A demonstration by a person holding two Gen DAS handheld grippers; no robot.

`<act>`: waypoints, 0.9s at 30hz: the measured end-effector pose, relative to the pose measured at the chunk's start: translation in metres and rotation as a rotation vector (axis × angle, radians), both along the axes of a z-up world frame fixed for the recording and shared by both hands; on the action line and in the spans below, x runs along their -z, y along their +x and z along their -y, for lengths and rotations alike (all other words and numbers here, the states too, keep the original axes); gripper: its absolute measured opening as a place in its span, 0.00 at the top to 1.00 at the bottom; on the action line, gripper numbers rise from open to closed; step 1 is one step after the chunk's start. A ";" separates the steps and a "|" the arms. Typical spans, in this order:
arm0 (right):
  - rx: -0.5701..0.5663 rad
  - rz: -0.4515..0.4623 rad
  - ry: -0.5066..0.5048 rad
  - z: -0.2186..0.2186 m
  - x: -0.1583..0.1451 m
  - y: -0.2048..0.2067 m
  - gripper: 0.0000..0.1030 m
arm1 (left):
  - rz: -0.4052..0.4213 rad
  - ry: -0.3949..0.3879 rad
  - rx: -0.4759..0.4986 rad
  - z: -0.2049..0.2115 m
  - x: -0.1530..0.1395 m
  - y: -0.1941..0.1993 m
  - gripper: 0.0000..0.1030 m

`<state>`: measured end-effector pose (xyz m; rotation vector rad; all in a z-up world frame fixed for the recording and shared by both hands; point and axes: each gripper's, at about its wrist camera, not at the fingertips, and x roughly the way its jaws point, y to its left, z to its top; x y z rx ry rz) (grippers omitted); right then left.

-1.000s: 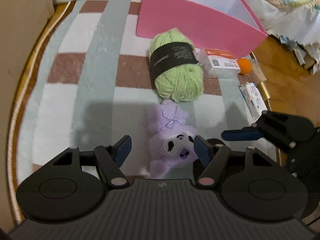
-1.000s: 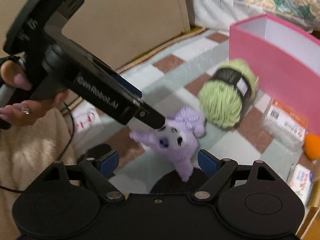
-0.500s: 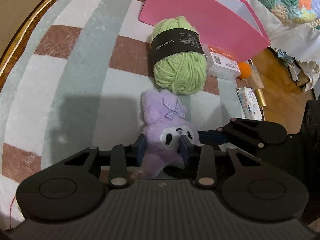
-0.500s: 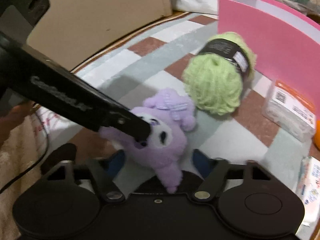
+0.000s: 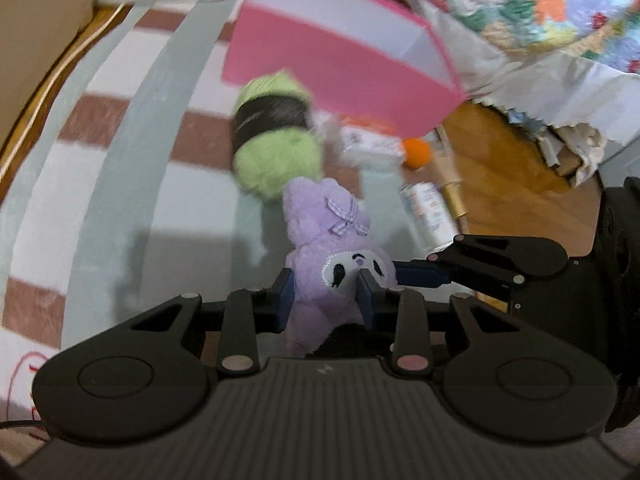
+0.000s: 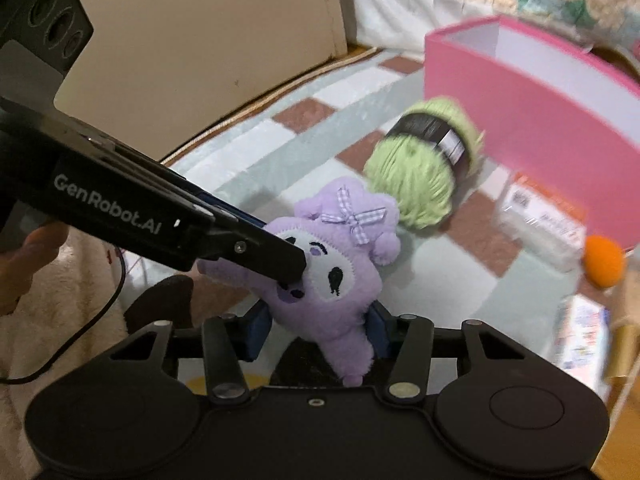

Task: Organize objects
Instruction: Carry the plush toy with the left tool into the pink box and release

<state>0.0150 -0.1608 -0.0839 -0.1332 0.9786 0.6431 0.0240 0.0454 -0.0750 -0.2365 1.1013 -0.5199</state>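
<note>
A purple plush toy with a checked bow is held off the rug. My left gripper is shut on its body; it shows from the side in the right wrist view, pinching the toy's face. My right gripper is shut on the lower body of the plush toy. Its arm reaches in from the right in the left wrist view. A pink open box stands behind, also in the right wrist view. A green yarn ball lies in front of it.
On the striped rug lie a clear packet with an orange label, an orange ball and a tissue pack. A floral quilt hangs at the right. A beige cabinet stands at the rug's edge.
Both grippers closed on the plush toy, the left first, then the right. The toy has been lifted off the rug and carried a little toward the pink box.
</note>
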 end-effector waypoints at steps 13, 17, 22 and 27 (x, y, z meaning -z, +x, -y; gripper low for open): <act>0.054 0.239 -0.100 0.042 -0.097 0.034 0.46 | 0.151 -0.013 0.094 0.052 -0.103 0.055 0.68; 0.104 0.233 -0.101 0.051 -0.112 0.062 0.46 | 0.163 -0.020 0.100 0.067 -0.114 0.084 0.68; 0.116 0.296 -0.217 0.057 -0.115 0.099 0.46 | 0.179 -0.049 0.075 0.093 -0.107 0.126 0.68; 0.164 0.236 -0.218 0.079 -0.093 0.158 0.46 | 0.157 -0.033 0.014 0.122 -0.080 0.177 0.68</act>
